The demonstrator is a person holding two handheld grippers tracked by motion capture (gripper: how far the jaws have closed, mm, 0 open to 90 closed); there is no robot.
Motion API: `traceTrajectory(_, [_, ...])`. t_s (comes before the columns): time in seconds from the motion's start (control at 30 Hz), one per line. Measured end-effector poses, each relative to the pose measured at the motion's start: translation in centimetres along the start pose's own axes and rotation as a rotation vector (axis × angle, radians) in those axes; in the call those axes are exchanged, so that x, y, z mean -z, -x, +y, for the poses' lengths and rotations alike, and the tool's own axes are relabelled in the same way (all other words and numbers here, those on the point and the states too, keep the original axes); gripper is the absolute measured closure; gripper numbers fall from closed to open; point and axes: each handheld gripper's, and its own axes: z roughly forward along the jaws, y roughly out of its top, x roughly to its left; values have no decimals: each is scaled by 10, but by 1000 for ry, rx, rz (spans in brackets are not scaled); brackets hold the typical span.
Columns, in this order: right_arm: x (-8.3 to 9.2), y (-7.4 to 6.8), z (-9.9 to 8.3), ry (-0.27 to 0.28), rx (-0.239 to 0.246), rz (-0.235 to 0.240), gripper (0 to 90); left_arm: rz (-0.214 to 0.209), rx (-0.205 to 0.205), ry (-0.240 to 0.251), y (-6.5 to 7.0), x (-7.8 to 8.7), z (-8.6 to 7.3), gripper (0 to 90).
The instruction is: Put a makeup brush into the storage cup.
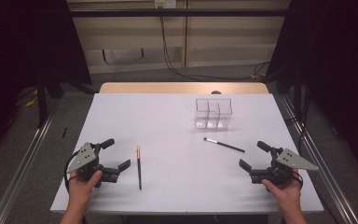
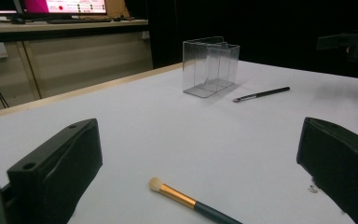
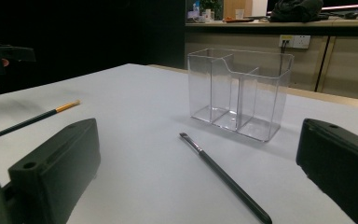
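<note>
1 brush (image 1: 139, 167) beside left hand-held gripper (image 1: 115, 157)

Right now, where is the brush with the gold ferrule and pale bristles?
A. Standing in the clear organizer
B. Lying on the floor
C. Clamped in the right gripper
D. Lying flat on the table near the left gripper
D: the gold-ferruled brush lies flat on the white table, just to the side of the open left gripper, apart from the clear organizer.
</note>
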Motion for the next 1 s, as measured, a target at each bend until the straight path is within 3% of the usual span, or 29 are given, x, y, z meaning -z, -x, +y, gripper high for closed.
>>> traceTrajectory(0.47, [-1, -2, 0, -2, 2, 4, 0, 3, 26, -1, 2, -3, 1, 0])
traceTrajectory(0.63, [-1, -2, 0, -2, 5, 8, 0, 27, 74, -49, 4, -7, 3, 0])
traceTrajectory(0.7, [-1, -2, 0, -5, 6, 8, 0, 44, 94, -92, 5, -10, 5, 0])
traceTrajectory(0.83, [-1, -2, 0, -7, 5, 8, 0, 57, 93, -126, 7, -14, 9, 0])
traceTrajectory(0.93, [-1, -2, 0, -4, 5, 7, 0, 65, 101, -179, 10, -20, 13, 0])
traceTrajectory(1.0, [-1, -2, 0, -7, 5, 8, 0, 62, 114, -183, 10, -21, 13, 0])
